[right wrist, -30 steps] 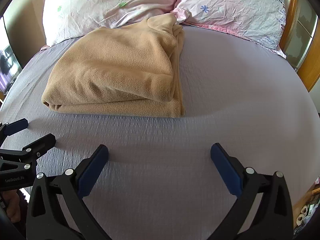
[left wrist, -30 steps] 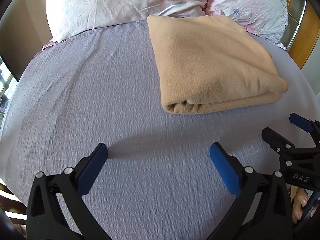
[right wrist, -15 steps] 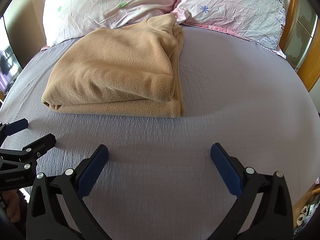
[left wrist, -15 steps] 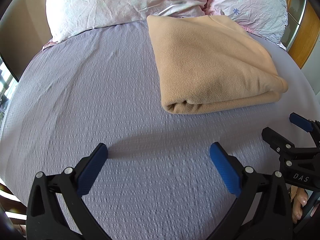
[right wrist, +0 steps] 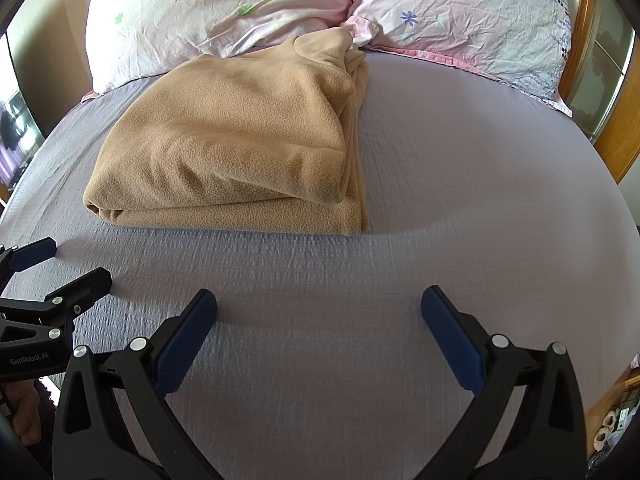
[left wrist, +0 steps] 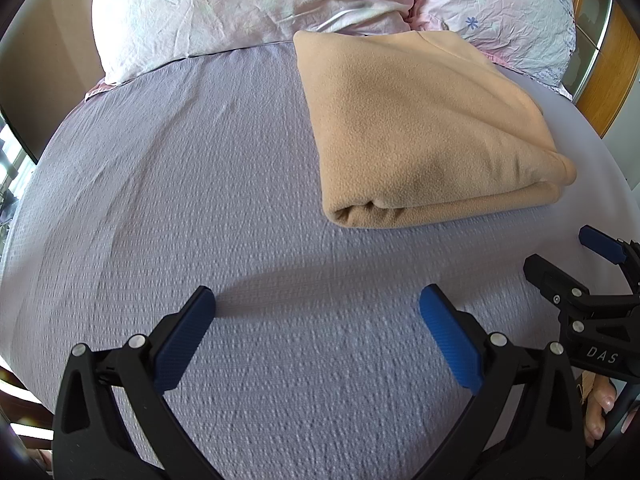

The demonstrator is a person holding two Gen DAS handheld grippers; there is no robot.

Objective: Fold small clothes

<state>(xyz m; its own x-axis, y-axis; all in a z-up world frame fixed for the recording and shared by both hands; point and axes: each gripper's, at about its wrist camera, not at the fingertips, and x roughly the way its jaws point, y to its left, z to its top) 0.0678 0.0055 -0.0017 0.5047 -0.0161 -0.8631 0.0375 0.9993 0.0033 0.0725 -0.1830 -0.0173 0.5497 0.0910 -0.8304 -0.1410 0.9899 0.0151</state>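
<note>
Folded tan fleece garment (left wrist: 424, 136) on lilac crinkle-weave bedsheet (left wrist: 192, 184), far edge against floral pillows (right wrist: 224, 12).
Left gripper (left wrist: 316, 312) and right gripper (right wrist: 318, 312): blue pads wide apart, empty; garment at 1 and 11 o'clock.

The tan garment (left wrist: 424, 132) in front of me is thick, matt fleece with a soft, nubbly nap. It lies on a lavender bed sheet (left wrist: 224, 184) of crinkled, puckered cloth, dull all over. The pillows (right wrist: 224, 12) wear thin printed cotton, finely creased. My left hand-held gripper (left wrist: 316, 320) and my right hand-held gripper (right wrist: 320, 320) are matt black plastic with shiny metal rivets, and their pads (right wrist: 452, 340) are blue, finely textured rubber. The headboard (right wrist: 618, 136) is smooth, glossy wood.
</note>
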